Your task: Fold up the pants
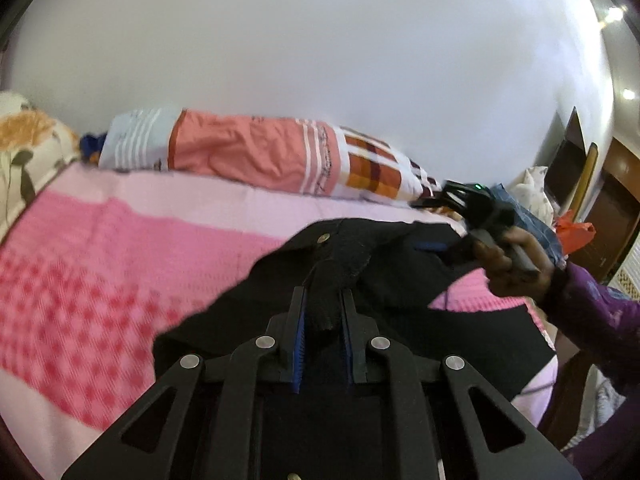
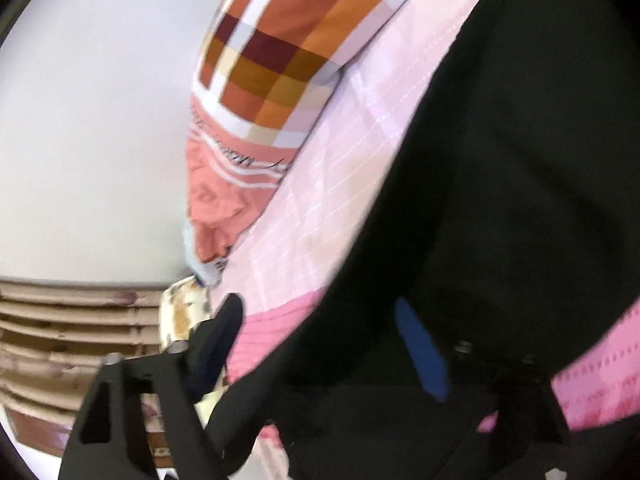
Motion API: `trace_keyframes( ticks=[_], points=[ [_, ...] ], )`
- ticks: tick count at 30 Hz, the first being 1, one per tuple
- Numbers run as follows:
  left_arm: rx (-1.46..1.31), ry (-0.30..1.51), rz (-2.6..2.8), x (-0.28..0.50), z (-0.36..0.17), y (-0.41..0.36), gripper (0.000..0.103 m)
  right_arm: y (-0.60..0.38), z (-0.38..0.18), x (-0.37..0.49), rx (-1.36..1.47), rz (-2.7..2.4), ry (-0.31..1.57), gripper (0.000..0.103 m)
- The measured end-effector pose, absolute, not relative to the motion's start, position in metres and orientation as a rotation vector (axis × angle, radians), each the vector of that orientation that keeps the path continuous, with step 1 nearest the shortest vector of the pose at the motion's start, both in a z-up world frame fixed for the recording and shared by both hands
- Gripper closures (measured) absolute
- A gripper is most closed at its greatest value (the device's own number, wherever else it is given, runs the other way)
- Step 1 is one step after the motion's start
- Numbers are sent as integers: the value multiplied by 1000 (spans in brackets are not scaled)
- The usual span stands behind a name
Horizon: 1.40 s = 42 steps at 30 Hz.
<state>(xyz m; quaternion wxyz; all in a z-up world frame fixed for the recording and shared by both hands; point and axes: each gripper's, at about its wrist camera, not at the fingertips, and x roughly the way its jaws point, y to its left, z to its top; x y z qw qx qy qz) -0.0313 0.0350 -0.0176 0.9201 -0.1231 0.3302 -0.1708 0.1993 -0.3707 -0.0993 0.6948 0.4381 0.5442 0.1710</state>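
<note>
The left gripper [image 1: 324, 312] pinches the black pants [image 1: 400, 280] above the bed [image 1: 80, 280]. The right gripper [image 2: 320, 344], half wide, straddles the cloth's far edge; grip unclear.

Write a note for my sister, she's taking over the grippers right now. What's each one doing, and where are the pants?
Left gripper: shut on a fold of the black pants.
Right gripper: jaws apart, pants cloth between them, not clearly pinched.
Pants: on the pink bedspread, partly lifted, bunched, button showing, in front of the patterned pillow.
Done: the left grip.
Left: get the right grip, then fold and flatten.
</note>
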Motion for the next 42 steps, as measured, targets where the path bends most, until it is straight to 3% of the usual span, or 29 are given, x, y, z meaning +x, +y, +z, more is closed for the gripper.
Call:
trace_keyframes(
  ticks=[1,2,3,4,6,12,18,26,31,35,38,42],
  points=[
    [-257,686,-353,-35,-19,33,88,-369,-102,204,968,377,1214,46],
    [-262,690,-354,-37,-20,31,88,-366,-104,209,946,371,1223,58],
    [-268,696,-352,-40,-21,29,88,-364,-106,213,909,344,1237,80],
    [-272,702,-352,-41,-22,28,88,-363,-108,217,877,321,1249,90],
    [-267,709,-344,-41,-25,27,87,-359,-106,217,793,302,1249,96],
    [-322,730,-303,-39,-24,47,87,-361,-68,157,658,303,1096,97],
    [-333,786,-261,-55,-26,68,87,-378,-48,53,707,311,1080,97],
    [-351,924,-188,-96,-53,79,86,-375,-97,-68,884,271,1274,97],
    [-262,1019,-100,-118,-79,76,83,-373,-135,-89,971,270,1354,97],
    [-118,1067,81,-130,-86,74,72,-375,-142,-89,1015,341,1348,94],
    [-61,1008,218,-143,-68,77,65,-388,-144,-90,1075,368,1282,93],
    [-133,877,187,-153,-27,67,50,-432,-151,-89,1278,372,1095,81]
  ],
)
